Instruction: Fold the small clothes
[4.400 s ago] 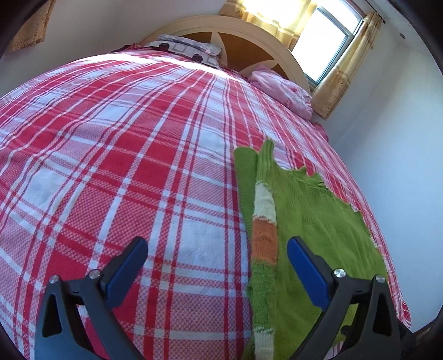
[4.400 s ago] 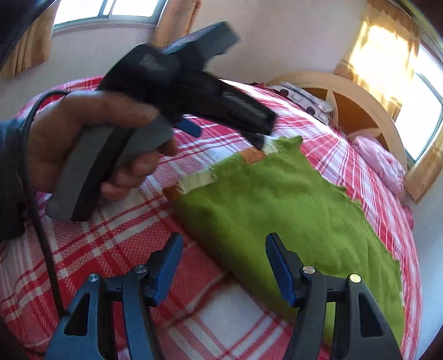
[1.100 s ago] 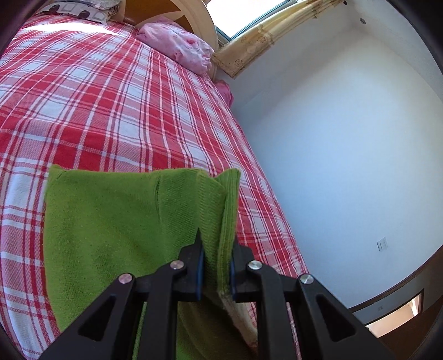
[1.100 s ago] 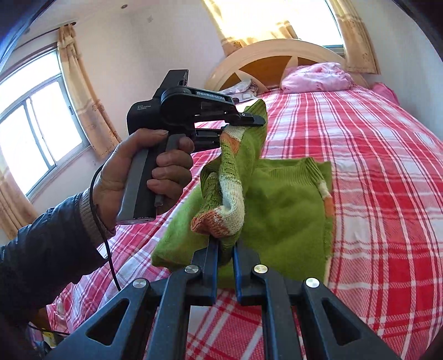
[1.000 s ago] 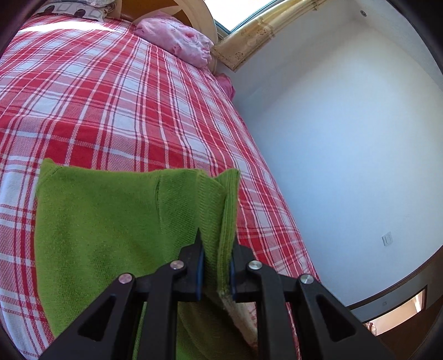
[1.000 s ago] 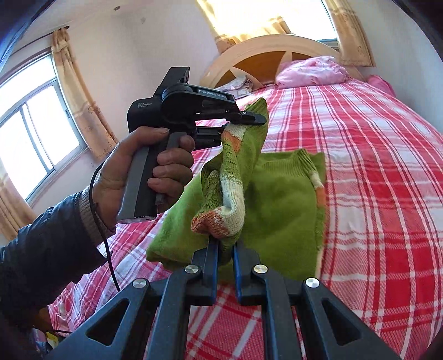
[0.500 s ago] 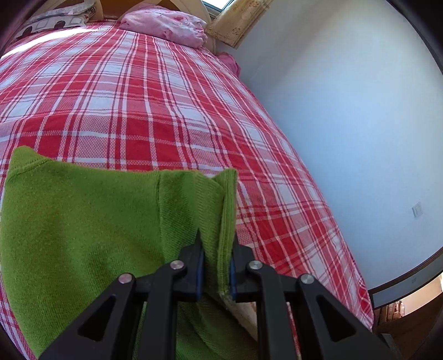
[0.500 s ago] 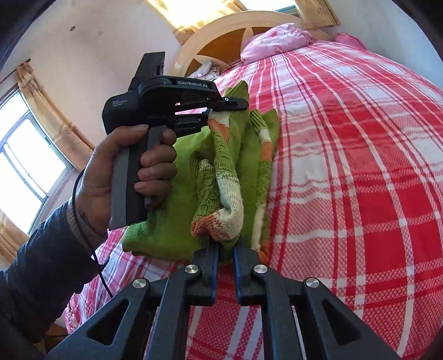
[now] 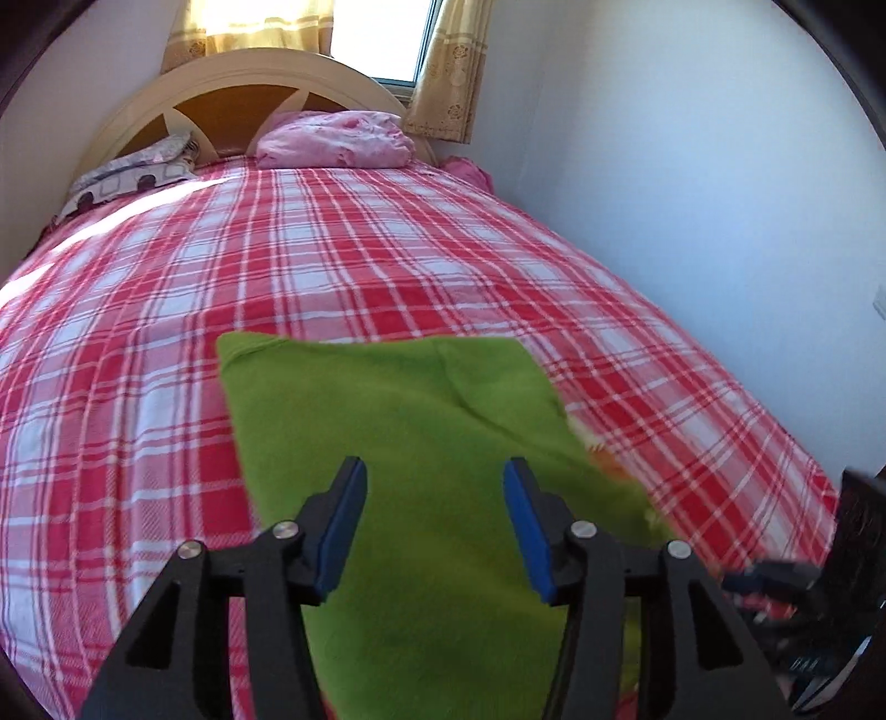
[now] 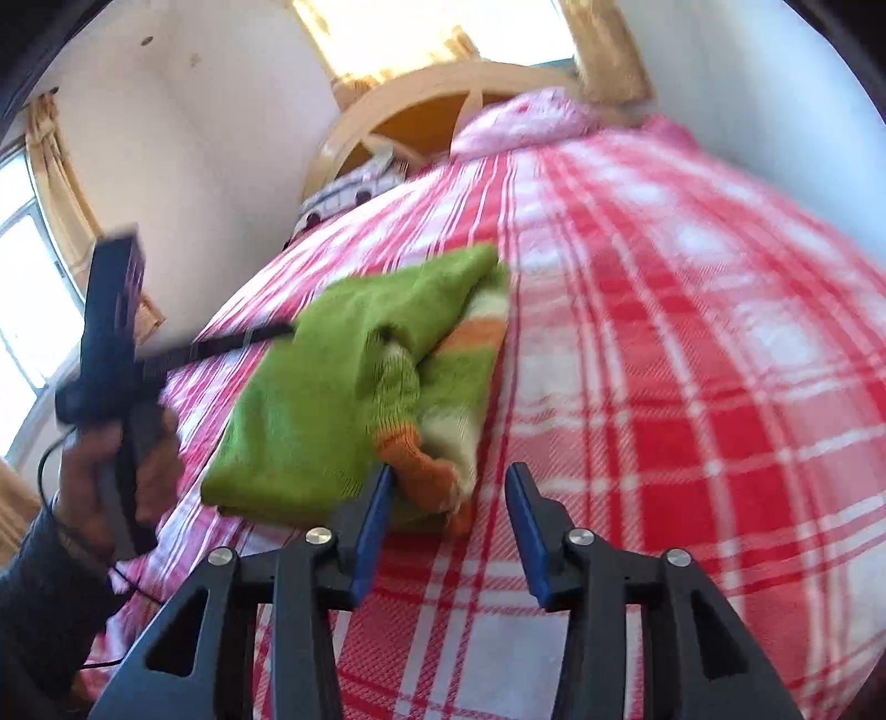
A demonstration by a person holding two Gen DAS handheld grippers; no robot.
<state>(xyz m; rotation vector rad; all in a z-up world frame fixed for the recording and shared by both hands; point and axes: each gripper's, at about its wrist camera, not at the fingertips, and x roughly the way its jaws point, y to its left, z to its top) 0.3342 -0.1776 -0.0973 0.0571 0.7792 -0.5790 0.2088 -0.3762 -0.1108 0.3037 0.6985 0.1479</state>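
The left wrist view sits low over the green sweater, close above it, facing up the red plaid bed toward the headboard at the upper left of the frame. The right wrist view looks the same way from just off the sweater's near edge, which fills the centre left. Both share sweater, bed, headboard and pink pillow; the right also catches the left gripper at mid left

Home bedroom: plaid-covered bed, arched headboard top centre, pink pillow, curtained window behind.
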